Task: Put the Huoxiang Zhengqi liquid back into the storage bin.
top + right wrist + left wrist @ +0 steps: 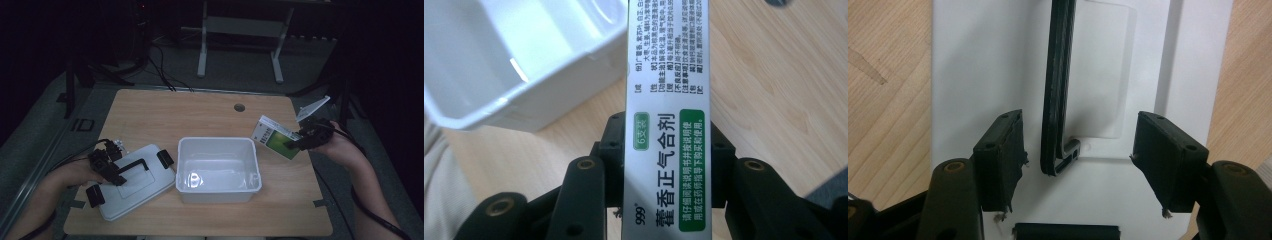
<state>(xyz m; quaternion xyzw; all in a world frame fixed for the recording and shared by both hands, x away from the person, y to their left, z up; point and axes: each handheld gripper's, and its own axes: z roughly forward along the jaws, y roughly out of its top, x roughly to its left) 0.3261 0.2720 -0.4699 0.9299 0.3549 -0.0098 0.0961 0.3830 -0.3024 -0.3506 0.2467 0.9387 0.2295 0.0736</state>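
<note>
The right gripper (299, 142) is clamped on a white-and-green medicine box (276, 137), its pads pressing both narrow sides, and holds it tilted in the air above the right edge of the wooden table (150, 110), just right of the open white plastic bin (218, 169). In the right gripper view the medicine box (667, 125) stands between the black jaws, its printed face towards the camera, with the bin's corner (519, 55) beside it. The left gripper (116, 173) rests over the white lid (131, 182) lying flat left of the bin; its jaws stand apart, straddling the lid's black handle (1058, 90) without touching it.
</note>
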